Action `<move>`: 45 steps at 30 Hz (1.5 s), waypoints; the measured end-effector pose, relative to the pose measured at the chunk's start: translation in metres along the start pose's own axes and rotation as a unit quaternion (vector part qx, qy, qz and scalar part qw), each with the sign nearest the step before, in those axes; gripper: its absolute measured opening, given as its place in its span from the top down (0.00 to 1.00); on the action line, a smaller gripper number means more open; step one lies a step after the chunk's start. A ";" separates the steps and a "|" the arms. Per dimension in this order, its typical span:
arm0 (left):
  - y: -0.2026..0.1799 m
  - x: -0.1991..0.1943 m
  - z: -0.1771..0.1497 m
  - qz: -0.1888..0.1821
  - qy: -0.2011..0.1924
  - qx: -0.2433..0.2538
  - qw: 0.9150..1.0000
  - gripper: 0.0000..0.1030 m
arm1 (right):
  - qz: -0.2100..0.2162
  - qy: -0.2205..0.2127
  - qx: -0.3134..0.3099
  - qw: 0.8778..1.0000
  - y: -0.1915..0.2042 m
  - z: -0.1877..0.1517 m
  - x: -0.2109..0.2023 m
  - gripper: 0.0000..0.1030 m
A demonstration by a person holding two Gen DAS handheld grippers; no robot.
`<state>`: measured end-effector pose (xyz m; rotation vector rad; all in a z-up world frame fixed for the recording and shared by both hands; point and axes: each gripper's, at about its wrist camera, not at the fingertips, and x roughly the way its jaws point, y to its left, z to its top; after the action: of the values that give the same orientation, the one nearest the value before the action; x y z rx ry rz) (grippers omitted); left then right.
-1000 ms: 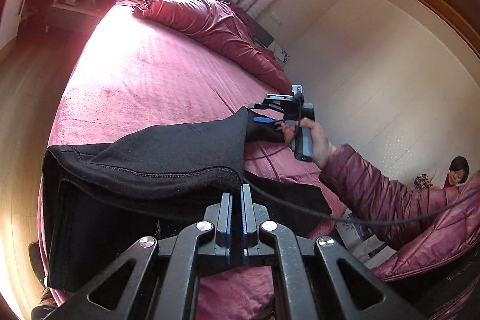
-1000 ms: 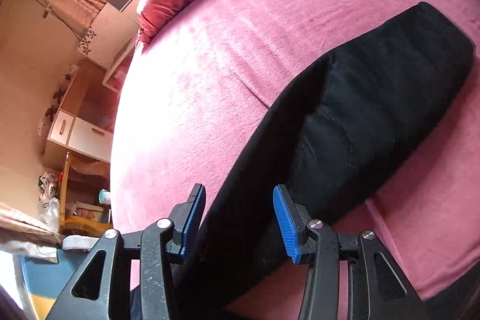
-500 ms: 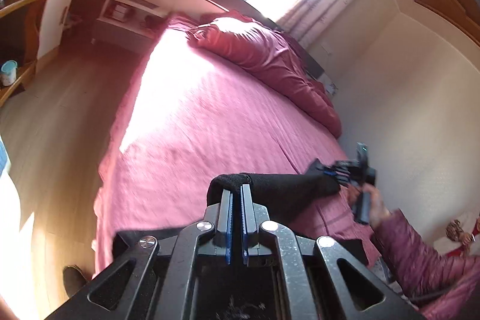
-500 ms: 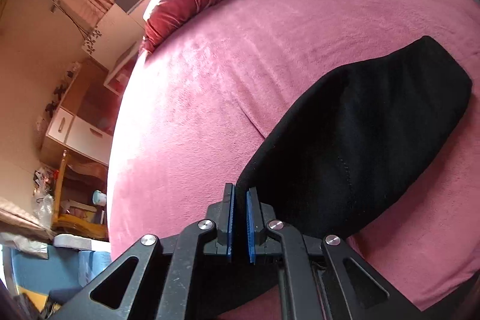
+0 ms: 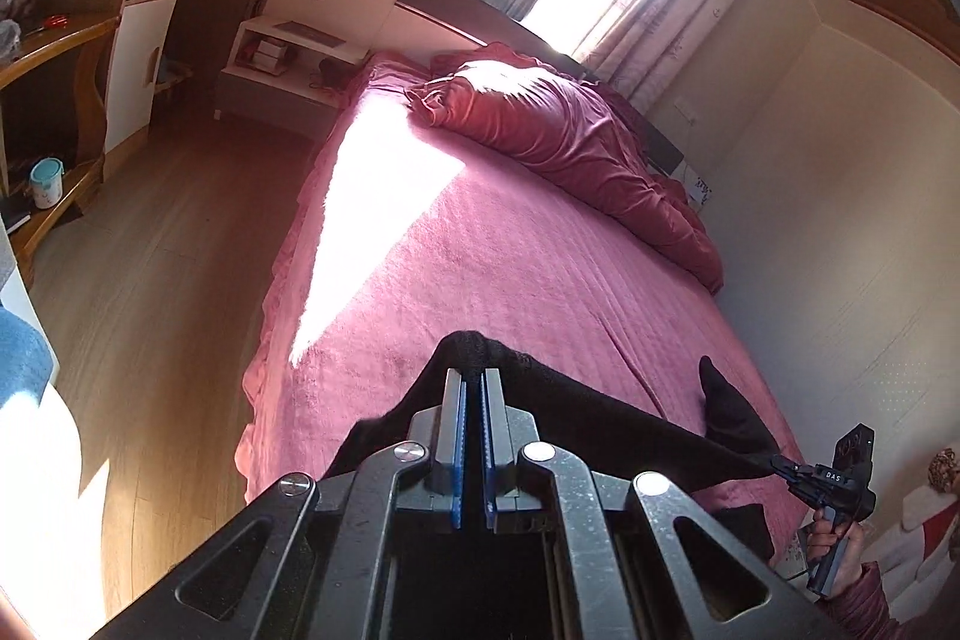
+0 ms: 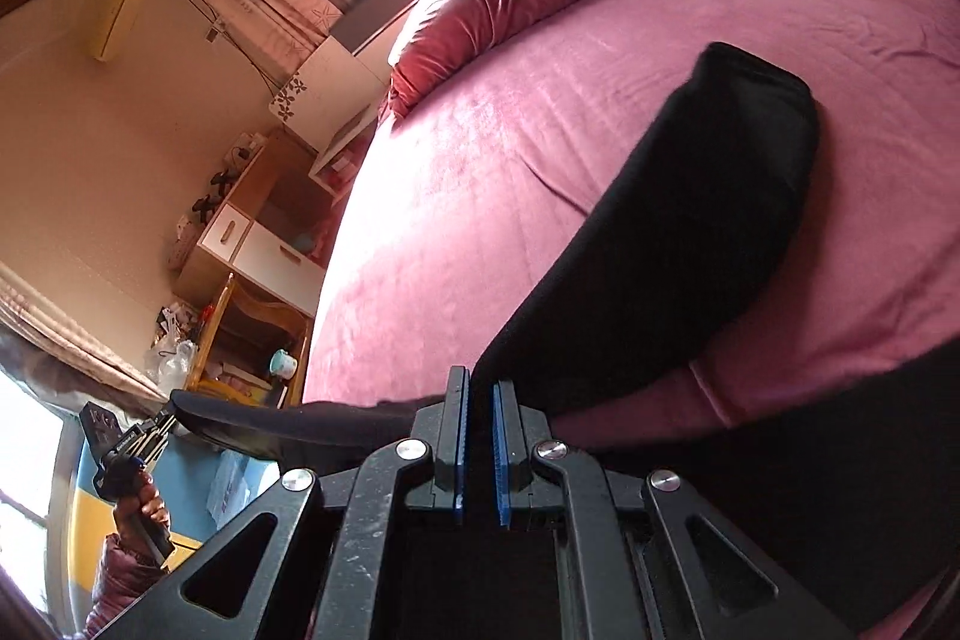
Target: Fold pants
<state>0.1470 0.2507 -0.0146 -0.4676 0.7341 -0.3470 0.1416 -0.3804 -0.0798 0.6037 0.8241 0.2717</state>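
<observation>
pink bed (image 5: 510,280) | black pants (image 6: 690,244) stretched between 2 clamped grippers

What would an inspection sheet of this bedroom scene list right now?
Surface: pink bed cover, sunlit patch, smooth.
Job's things: black pants, one end lying on the bed, the other lifted.
Clutter: red quilt bunched at the headboard.
Grippers: left tool shut on the pants; right tool shut on the pants.
Cables: nothing seen.
Surroundings: curtains, bedside table, wooden shelf, wood floor.
</observation>
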 end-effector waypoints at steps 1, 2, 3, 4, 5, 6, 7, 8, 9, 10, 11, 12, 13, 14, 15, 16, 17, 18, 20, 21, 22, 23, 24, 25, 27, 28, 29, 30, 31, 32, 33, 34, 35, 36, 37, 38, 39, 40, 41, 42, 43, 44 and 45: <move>0.001 -0.005 -0.012 -0.002 0.005 -0.001 1.000 0.96 | -0.003 0.007 0.002 1.000 -0.006 -0.011 0.000 0.93; 0.002 -0.010 -0.024 0.000 0.010 0.000 1.000 0.96 | -0.010 0.015 0.002 1.000 -0.009 -0.026 -0.001 0.93; 0.005 -0.015 -0.038 -0.001 0.016 -0.005 1.000 0.96 | -0.015 0.023 0.004 1.000 -0.014 -0.037 0.001 0.94; 0.009 -0.018 -0.051 -0.001 0.025 -0.015 1.000 0.96 | -0.018 0.033 0.010 0.999 -0.019 -0.049 0.004 0.94; 0.013 -0.020 -0.066 0.003 0.035 -0.020 0.999 0.96 | -0.023 0.042 0.012 0.999 -0.024 -0.061 0.006 0.94; 0.019 -0.022 -0.081 0.008 0.044 -0.029 0.999 0.96 | -0.030 0.051 0.012 0.998 -0.027 -0.071 0.010 0.94; 0.024 -0.023 -0.094 0.008 0.053 -0.043 0.998 0.96 | -0.036 0.060 0.014 0.997 -0.031 -0.081 0.013 0.94; 0.031 -0.023 -0.108 0.009 0.062 -0.060 0.996 0.96 | -0.040 0.067 0.017 0.997 -0.035 -0.091 0.015 0.94; 0.038 -0.023 -0.122 0.016 0.073 -0.071 0.995 0.96 | -0.043 0.074 0.021 0.996 -0.039 -0.098 0.019 0.94; 0.043 -0.022 -0.135 0.024 0.080 -0.081 0.993 0.96 | -0.049 0.081 0.022 0.995 -0.043 -0.106 0.023 0.94; 0.049 -0.021 -0.147 0.027 0.090 -0.096 0.991 0.96 | -0.057 0.087 0.023 0.994 -0.047 -0.113 0.028 0.94; 0.055 -0.019 -0.158 0.033 0.102 -0.106 0.989 0.96 | -0.063 0.091 0.023 0.994 -0.050 -0.116 0.032 0.94; 0.059 -0.017 -0.168 0.042 0.112 -0.112 0.987 0.96 | -0.067 0.095 0.024 0.993 -0.053 -0.120 0.036 0.94; 0.063 -0.016 -0.176 0.046 0.120 -0.120 0.984 0.96 | -0.073 0.098 0.022 0.992 -0.056 -0.122 0.040 0.94; 0.067 -0.015 -0.182 0.045 0.128 -0.130 0.982 0.96 | -0.081 0.102 0.018 0.991 -0.058 -0.124 0.046 0.94; 0.071 -0.015 -0.187 0.041 0.133 -0.143 0.980 0.96 | -0.086 0.106 0.018 0.990 -0.060 -0.126 0.050 0.94; 0.076 -0.015 -0.191 0.038 0.135 -0.162 0.977 0.95 | -0.090 0.108 0.018 0.990 -0.061 -0.126 0.054 0.94; 0.081 -0.016 -0.195 0.036 0.138 -0.181 0.973 0.95 | -0.094 0.110 0.016 0.989 -0.061 -0.125 0.059 0.94; 0.087 -0.018 -0.198 0.033 0.140 -0.205 0.968 0.82 | -0.101 0.111 0.011 0.989 -0.060 -0.125 0.067 0.94; 0.091 -0.021 -0.201 0.028 0.138 -0.223 0.964 0.77 | -0.104 0.112 0.010 0.988 -0.059 -0.125 0.070 0.94; 0.094 -0.023 -0.203 0.019 0.137 -0.247 0.959 0.73 | -0.106 0.112 0.009 0.988 -0.056 -0.127 0.071 0.94; 0.097 -0.026 -0.205 0.009 0.136 -0.267 0.954 0.71 | -0.107 0.113 0.007 0.988 -0.055 -0.128 0.073 0.94; 0.100 -0.028 -0.207 -0.001 0.133 -0.286 0.949 0.69 | -0.108 0.113 0.006 0.988 -0.055 -0.128 0.075 0.94; 0.101 -0.031 -0.209 -0.007 0.129 -0.298 0.946 0.66 | -0.108 0.114 0.007 0.988 -0.058 -0.128 0.073 0.94; 0.102 -0.033 -0.211 -0.015 0.127 -0.310 0.942 0.66 | -0.109 0.114 0.006 0.988 -0.058 -0.127 0.075 0.94; 0.102 -0.034 -0.211 -0.022 0.127 -0.316 0.940 0.66 | -0.110 0.114 0.004 0.987 -0.058 -0.128 0.076 0.94; 0.102 -0.035 -0.211 -0.029 0.123 -0.322 0.938 0.66 | -0.111 0.114 0.003 0.987 -0.058 -0.128 0.077 0.94; 0.102 -0.037 -0.211 -0.032 0.119 -0.333 0.935 0.65 | -0.112 0.115 0.003 0.987 -0.059 -0.128 0.079 0.94; 0.103 -0.039 -0.212 -0.034 0.115 -0.344 0.931 0.64 | -0.112 0.115 0.002 0.987 -0.061 -0.129 0.077 0.94; 0.105 -0.042 -0.214 -0.037 0.111 -0.351 0.929 0.61 | -0.112 0.114 0.000 0.987 -0.061 -0.129 0.078 0.94; 0.106 -0.045 -0.216 -0.036 0.107 -0.355 0.928 0.60 | -0.112 0.114 0.000 0.987 -0.060 -0.129 0.078 0.94; 0.107 -0.049 -0.217 -0.034 0.103 -0.357 0.928 0.59 | -0.111 0.114 0.001 0.987 -0.059 -0.130 0.079 0.94; 0.108 -0.051 -0.218 -0.036 0.097 -0.361 0.927 0.57 | -0.111 0.114 0.003 0.987 -0.060 -0.130 0.081 0.94; 0.109 -0.052 -0.218 -0.039 0.094 -0.366 0.925 0.57 | -0.111 0.114 0.004 0.987 -0.060 -0.131 0.081 0.94; 0.109 -0.052 -0.218 -0.040 0.093 -0.368 0.925 0.56 | -0.111 0.114 0.003 0.987 -0.060 -0.131 0.082 0.94; 0.107 -0.052 -0.216 -0.040 0.091 -0.367 0.925 0.56 | -0.111 0.114 0.002 0.987 -0.061 -0.131 0.081 0.94; 0.105 -0.049 -0.215 -0.038 0.093 -0.362 0.927 0.56 | -0.111 0.114 0.001 0.987 -0.062 -0.132 0.081 0.94; 0.102 -0.045 -0.214 -0.028 0.103 -0.354 0.929 0.56 | -0.111 0.114 0.002 0.987 -0.063 -0.131 0.082 0.94; 0.100 -0.041 -0.214 -0.014 0.113 -0.346 0.931 0.56 | -0.111 0.115 0.001 0.987 -0.063 -0.132 0.082 0.94; 0.098 -0.036 -0.214 -0.005 0.120 -0.339 0.933 0.56 | -0.111 0.115 0.001 0.987 -0.063 -0.132 0.083 0.94; 0.095 -0.032 -0.214 0.010 0.131 -0.330 0.935 0.57 | -0.111 0.115 0.001 0.987 -0.063 -0.133 0.082 0.94; 0.092 -0.028 -0.214 0.026 0.139 -0.318 0.937 0.58 | -0.110 0.115 0.002 0.987 -0.063 -0.133 0.082 0.94; 0.090 -0.024 -0.214 0.038 0.142 -0.308 0.940 0.58 | -0.110 0.116 0.003 0.987 -0.063 -0.133 0.083 0.94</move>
<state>-0.0089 0.2769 -0.1868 -0.9908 1.1458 -0.1028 0.0958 -0.3413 -0.2376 0.4863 1.1076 0.1394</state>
